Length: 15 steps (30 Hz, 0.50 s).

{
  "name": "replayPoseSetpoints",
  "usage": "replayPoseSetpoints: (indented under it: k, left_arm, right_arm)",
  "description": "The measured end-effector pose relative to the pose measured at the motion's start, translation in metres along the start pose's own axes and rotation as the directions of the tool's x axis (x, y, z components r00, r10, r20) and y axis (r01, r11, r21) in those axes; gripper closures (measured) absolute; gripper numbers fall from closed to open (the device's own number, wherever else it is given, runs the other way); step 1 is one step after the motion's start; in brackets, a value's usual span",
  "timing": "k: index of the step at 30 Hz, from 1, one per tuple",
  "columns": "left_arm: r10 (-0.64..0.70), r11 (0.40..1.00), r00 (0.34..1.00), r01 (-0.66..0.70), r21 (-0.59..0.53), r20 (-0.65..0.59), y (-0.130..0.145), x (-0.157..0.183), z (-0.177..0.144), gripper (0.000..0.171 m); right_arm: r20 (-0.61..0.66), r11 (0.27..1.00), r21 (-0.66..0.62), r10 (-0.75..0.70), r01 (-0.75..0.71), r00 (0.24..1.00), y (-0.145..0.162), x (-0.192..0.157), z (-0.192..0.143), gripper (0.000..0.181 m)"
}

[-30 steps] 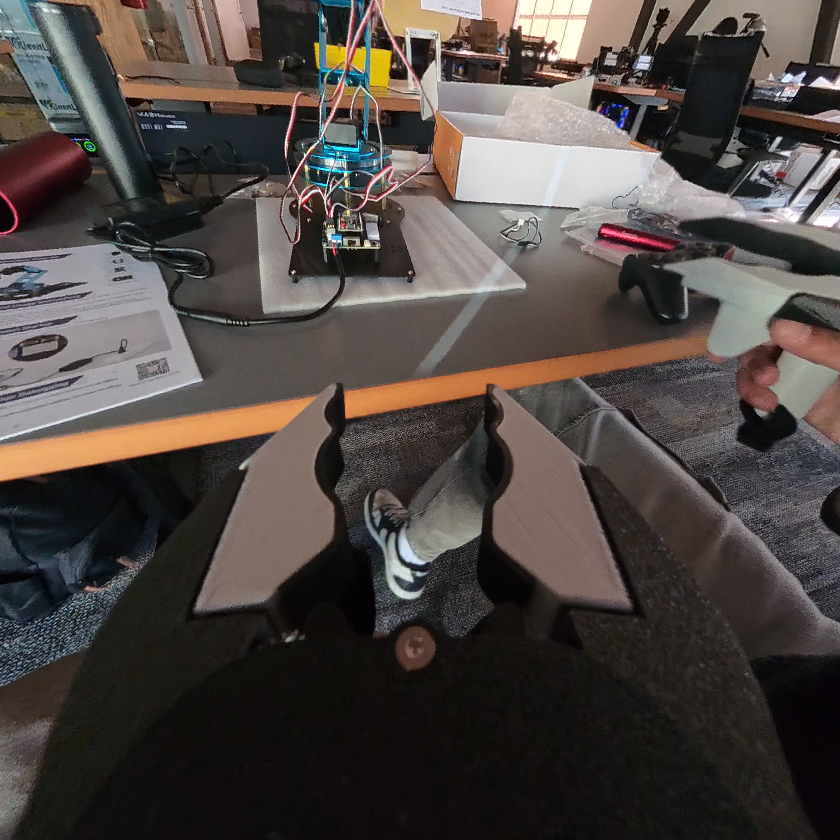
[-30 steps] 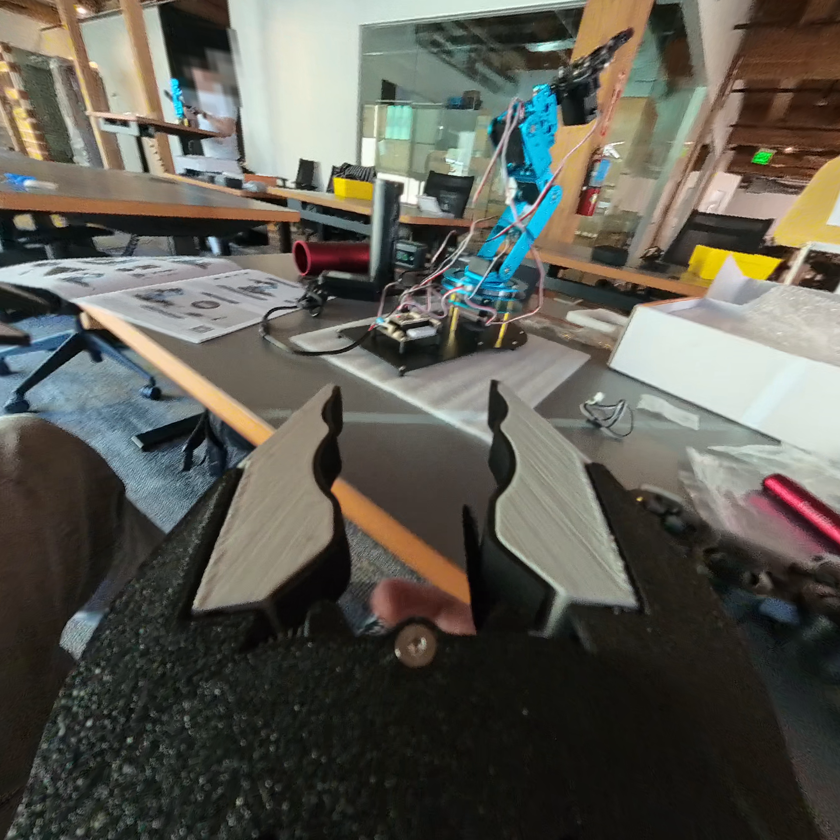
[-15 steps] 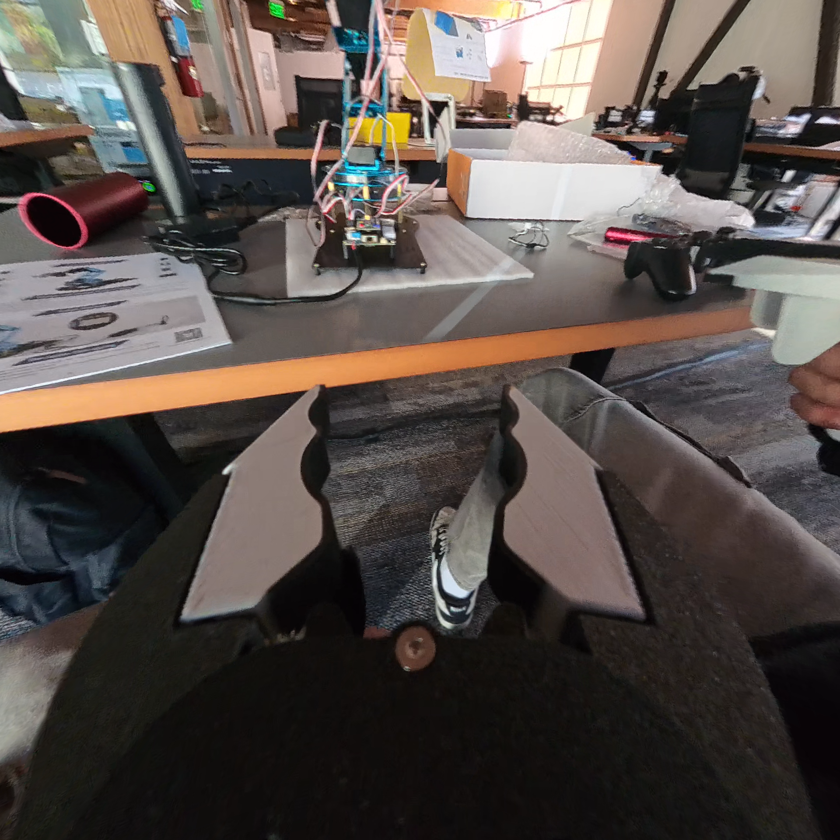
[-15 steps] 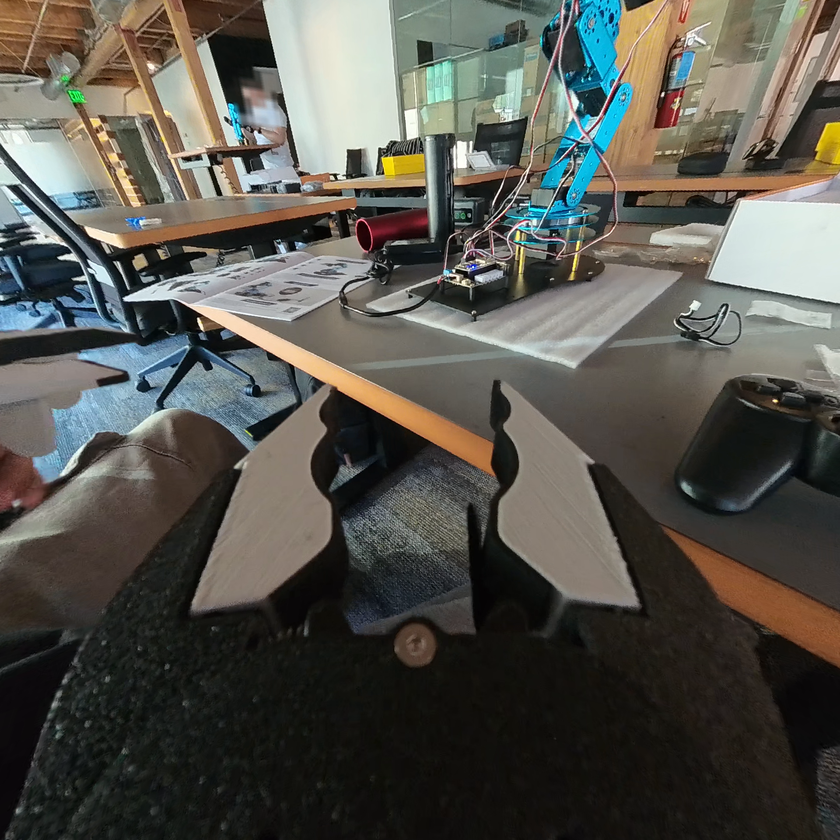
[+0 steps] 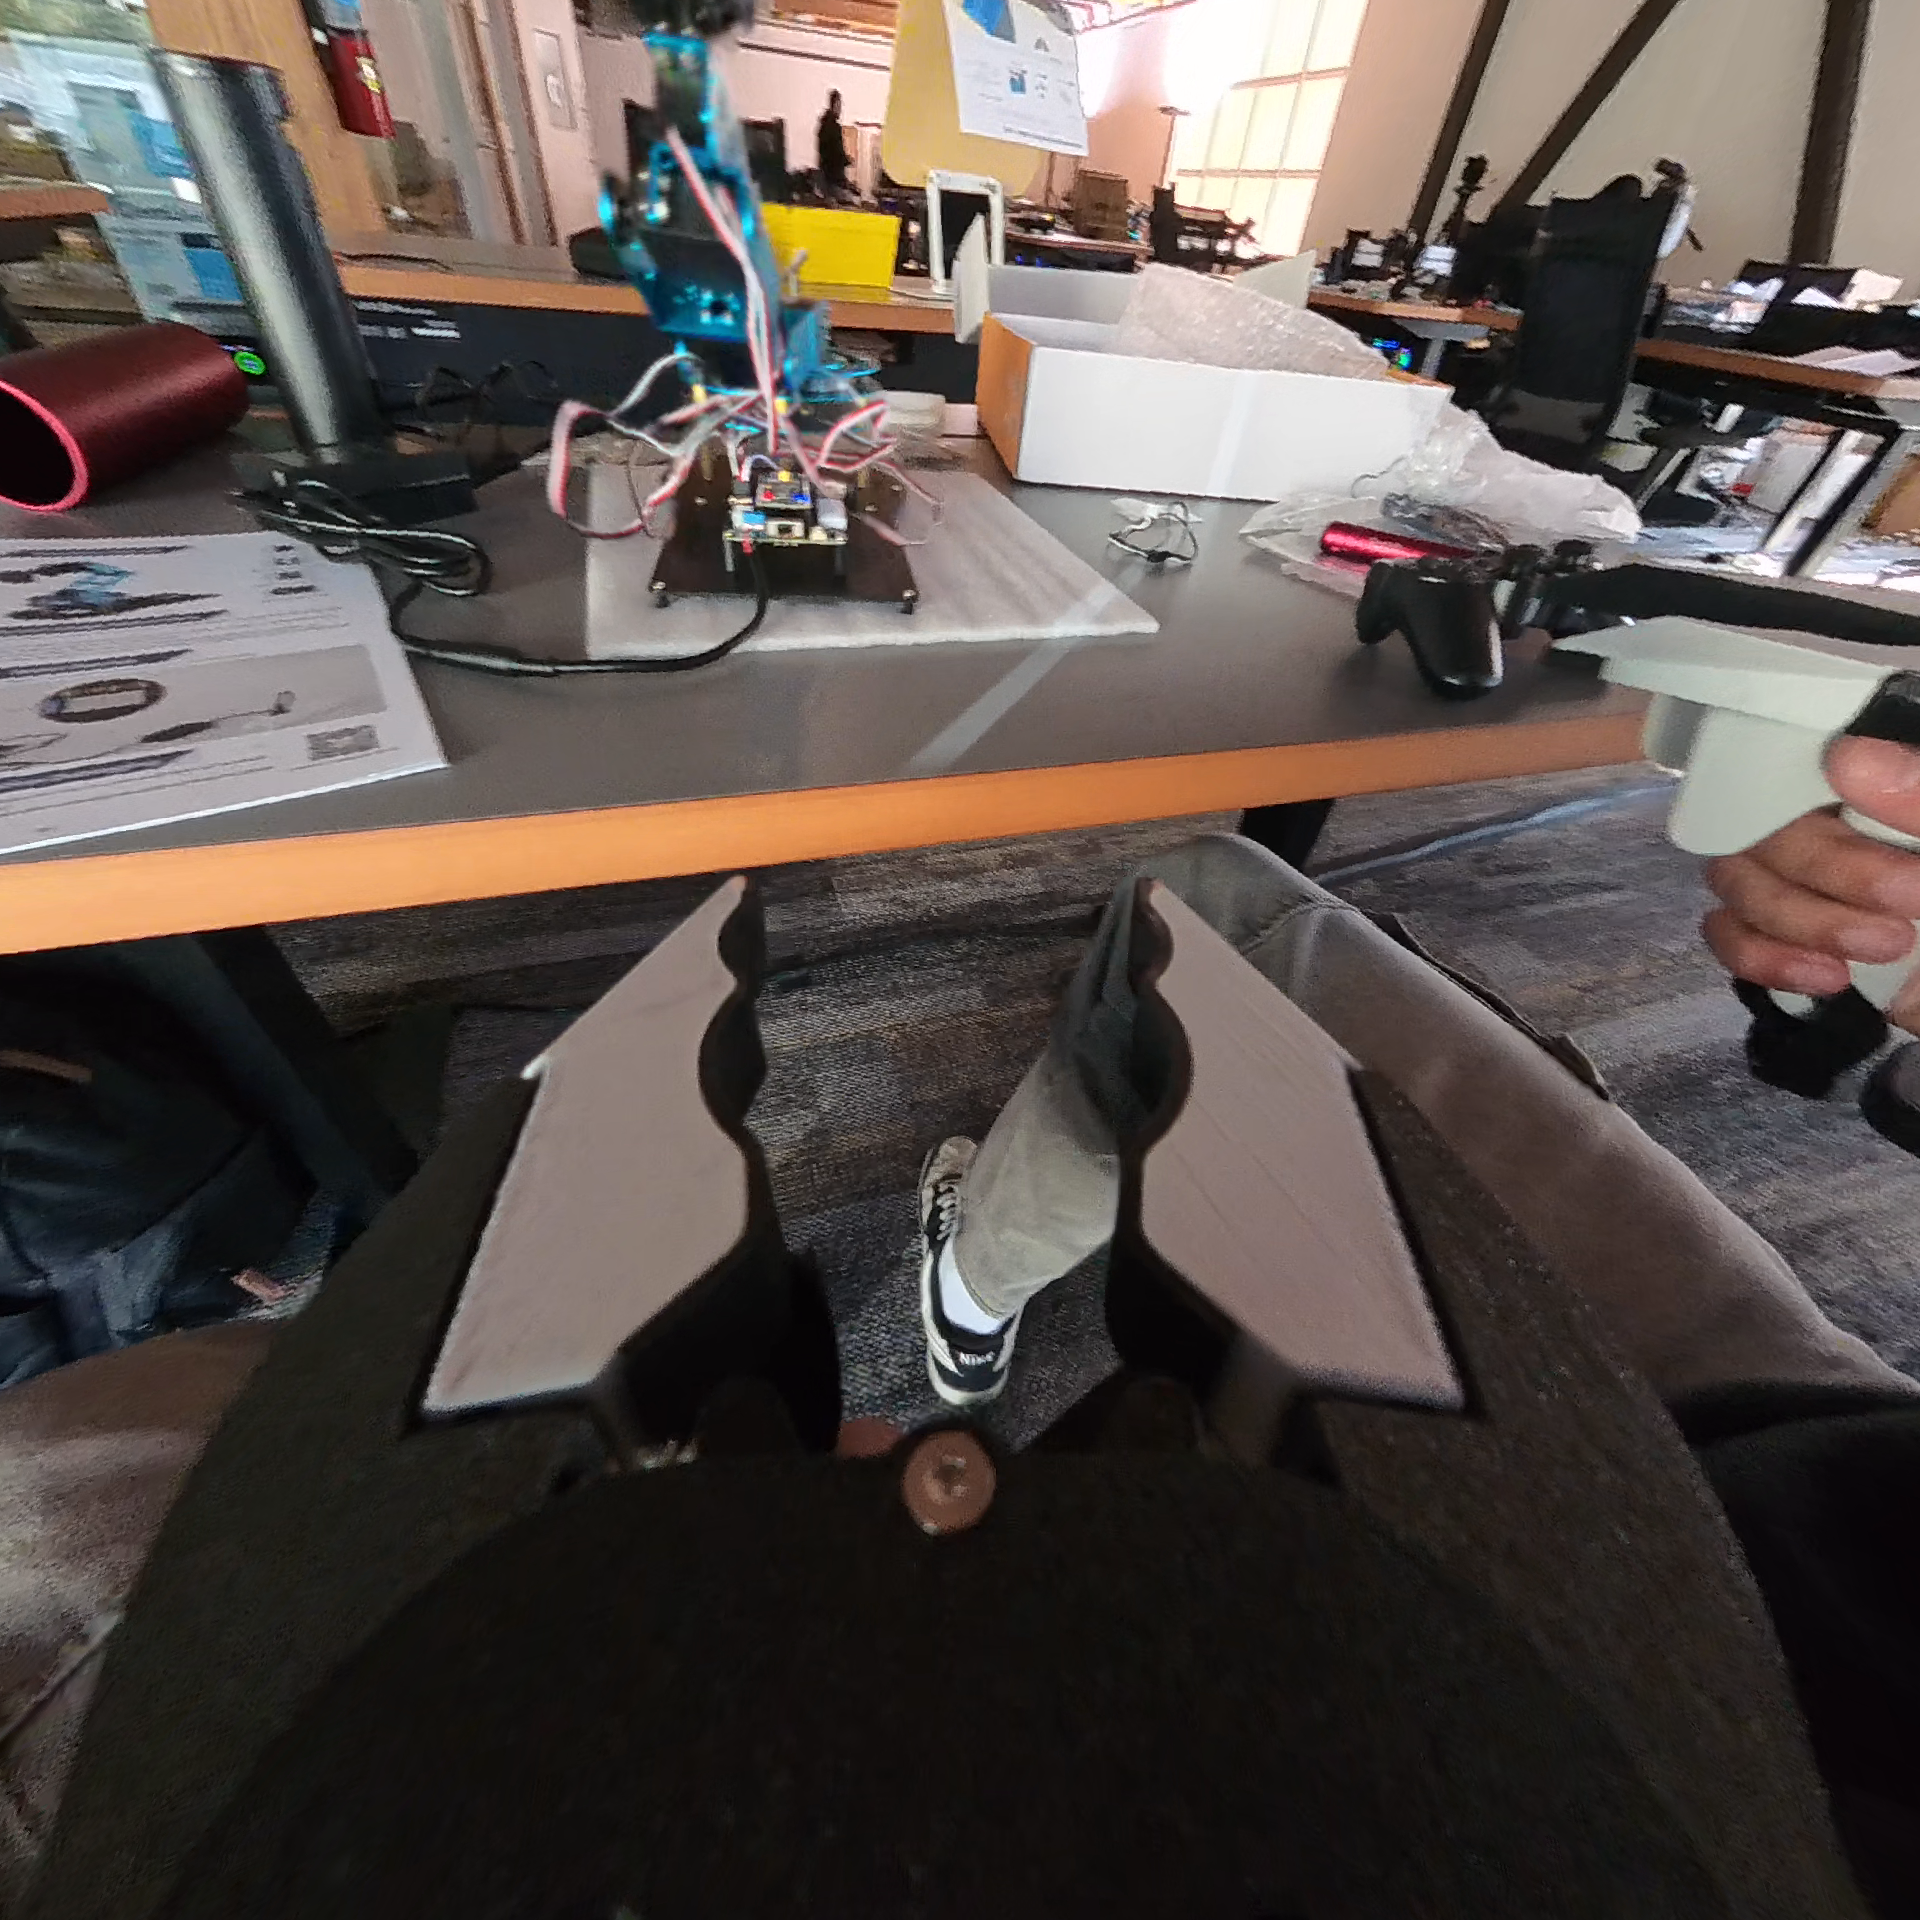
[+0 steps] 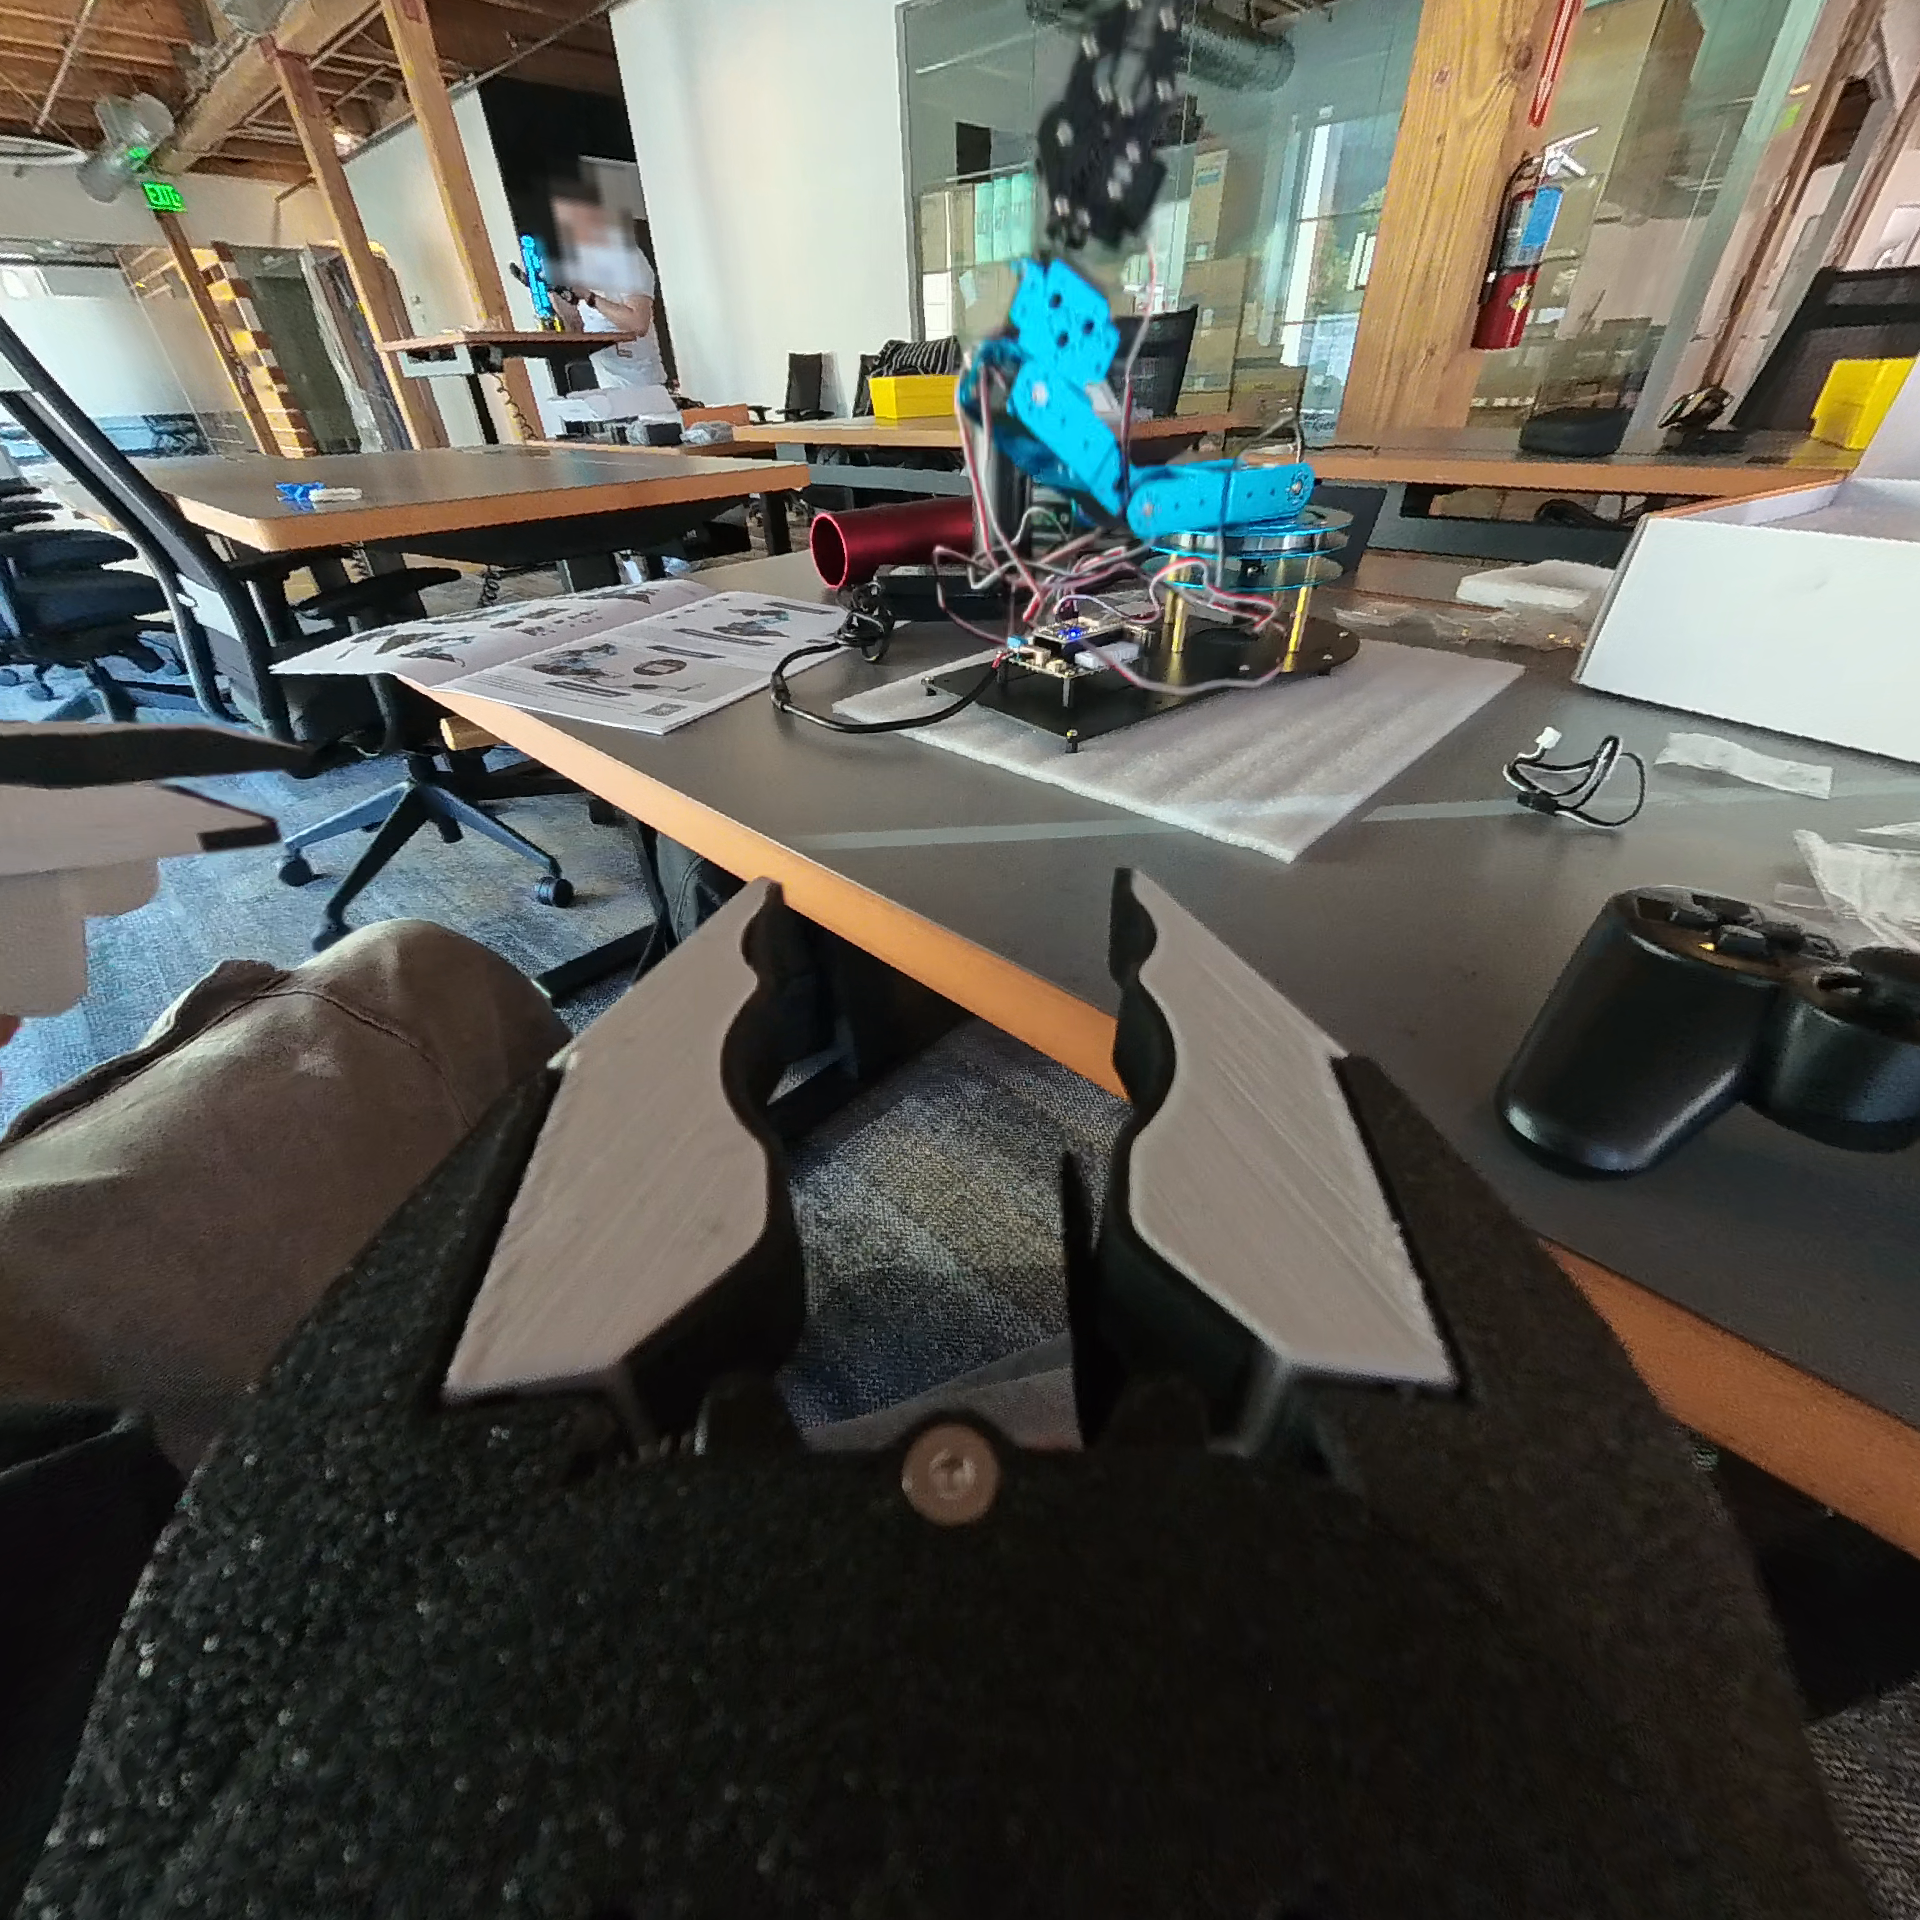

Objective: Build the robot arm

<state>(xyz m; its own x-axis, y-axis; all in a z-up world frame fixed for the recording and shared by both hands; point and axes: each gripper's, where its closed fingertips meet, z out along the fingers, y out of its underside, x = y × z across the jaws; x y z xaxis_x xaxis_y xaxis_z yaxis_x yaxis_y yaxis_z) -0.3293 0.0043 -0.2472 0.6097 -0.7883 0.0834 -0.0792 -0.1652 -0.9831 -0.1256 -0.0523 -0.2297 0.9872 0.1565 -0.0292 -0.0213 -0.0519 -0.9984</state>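
My left gripper [image 5: 940, 909] is open and empty, held below and in front of the grey table's orange edge [image 5: 727, 821], above a person's lap and leg [image 5: 1049, 1153]. My right gripper [image 6: 940, 899] is open and empty, just in front of the same table edge [image 6: 883, 914]. A black game controller [image 6: 1704, 1029] lies on the table close to its right; it also shows in the left wrist view [image 5: 1434, 623]. A small blue robot arm [image 6: 1081, 416] on a black base stands on a white foam sheet [image 6: 1247, 758]; it also shows in the left wrist view [image 5: 707, 260].
A printed leaflet [image 5: 177, 665], a red tube [image 5: 94, 405], a black cable [image 5: 447, 623], a white open box [image 5: 1195, 416], a small wire loop [image 6: 1579, 779] and plastic bags [image 5: 1455, 488] lie on the table. Office chairs [image 6: 343, 727] and other desks stand behind. A person stands far off. Between my right fingertips and the black game controller [image 6: 1704, 1029] there is roughly 15 cm. It turns up in the left wrist view [image 5: 1471, 610] as well.
Both grippers dropped back from over the table to below its edge, then the left rose a little. The blue robot arm folded down and forward. Both grippers stayed open.
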Motion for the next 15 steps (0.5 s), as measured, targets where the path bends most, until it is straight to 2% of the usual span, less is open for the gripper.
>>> replayPoseSetpoints:
  k: [6, 11, 15]
  left_arm:
    - [-0.015, 1.000, 0.999, 0.016, 0.015, -0.038, -0.001, 0.025, -0.012, 0.101]
    - [-0.084, 0.996, 0.996, 0.084, 0.016, -0.016, 0.019, 0.053, -0.051, 0.101]
    - [-0.078, 0.997, 0.997, 0.078, 0.011, 0.000, 0.027, 0.081, -0.076, 0.102]
  right_arm:
    - [0.047, 0.999, -0.024, 0.032, -0.030, 0.998, 0.004, -0.012, -0.011, 0.119]
    - [0.092, 0.996, -0.092, 0.014, -0.006, 0.996, 0.036, -0.031, -0.062, 0.119]
    - [0.118, 0.999, -0.033, 0.035, -0.032, 0.992, 0.015, -0.042, -0.098, 0.119]
